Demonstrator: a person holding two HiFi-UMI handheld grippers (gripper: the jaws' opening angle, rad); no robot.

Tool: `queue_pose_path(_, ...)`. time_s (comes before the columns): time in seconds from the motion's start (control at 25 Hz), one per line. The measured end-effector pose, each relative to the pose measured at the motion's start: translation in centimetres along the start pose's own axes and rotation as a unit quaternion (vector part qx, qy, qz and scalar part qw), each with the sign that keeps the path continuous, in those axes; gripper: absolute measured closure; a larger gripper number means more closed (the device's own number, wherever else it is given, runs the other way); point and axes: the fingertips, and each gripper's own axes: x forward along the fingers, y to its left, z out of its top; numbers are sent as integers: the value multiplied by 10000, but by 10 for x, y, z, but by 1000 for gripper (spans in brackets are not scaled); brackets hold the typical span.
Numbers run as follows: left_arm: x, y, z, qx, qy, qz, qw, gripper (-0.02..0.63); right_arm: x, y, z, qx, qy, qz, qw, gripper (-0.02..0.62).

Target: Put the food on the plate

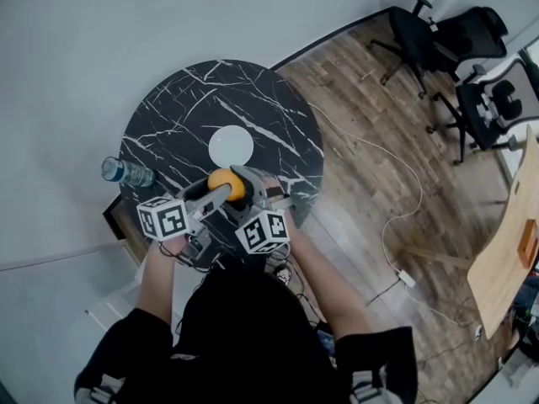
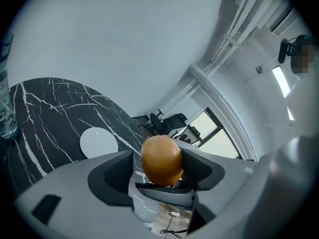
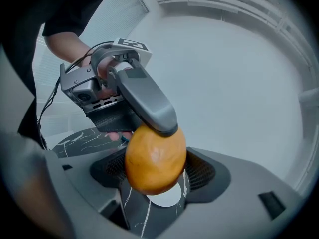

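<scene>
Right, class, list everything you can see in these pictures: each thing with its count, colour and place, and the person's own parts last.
table: 1, black marble with white veins, round, centre of the head view
plate: 1, white, empty, middle of the table
bottle: 1, clear, at the table's left edge
food: 1, orange, round, held in the air, short of the plate
office chairs: at least 2, black, upper right on the wooden floor
plug block with cable: 1, white, on the floor right of the table
right gripper: 1, grey, jaws closed on the food
left gripper: 1, grey, jaws open around the food
person: 1, black top, bare forearms, bottom of the head view
</scene>
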Motion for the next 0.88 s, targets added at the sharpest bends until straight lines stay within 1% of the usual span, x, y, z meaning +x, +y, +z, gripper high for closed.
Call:
queue_pose_path(0.12, 7, 13, 3, 39, 96, 45, 9999, 319, 13, -1, -11, 18, 104, 7, 9999, 270)
queue_pose_path(0.2, 12, 22, 6, 24, 106, 113, 9999, 354, 19, -3, -19, 140, 176, 13, 9997, 270)
queue_pose_path(0.28, 18, 31, 9, 64, 112, 210, 9997, 356, 24, -6, -27, 315, 210, 5, 9993, 270)
queue_pose_path(0.4, 28, 40, 11, 115, 164, 207, 9996, 357, 28, -10, -38, 506, 287, -38, 9983, 270)
queue_pose_path(0.48, 32, 46, 15, 200, 166, 309, 9992, 357, 29, -11, -46, 614, 400, -43, 9973, 270)
queue_pose_path(0.56, 35, 53, 20, 417, 177, 477, 9978, 357, 26, -9, -57, 824, 478, -51, 9954, 270)
queue_pose_path(0.68, 41, 57, 27, 872, 263, 603, 9940, 357, 21, -7, -71, 1444, 519, -33, 9882, 272)
queue_pose_path(0.76, 46, 57, 31, 1233, 320, 691, 9894, 357, 18, -7, -79, 1748, 595, 1, 9828, 272)
queue_pose_path(0.8, 48, 57, 32, 1402, 337, 742, 9868, 357, 16, -8, -82, 1831, 635, -3, 9810, 280)
queue_pose_path(0.88, 52, 57, 34, 1679, 363, 836, 9816, 357, 14, -11, -87, 1971, 691, -64, 9779, 318)
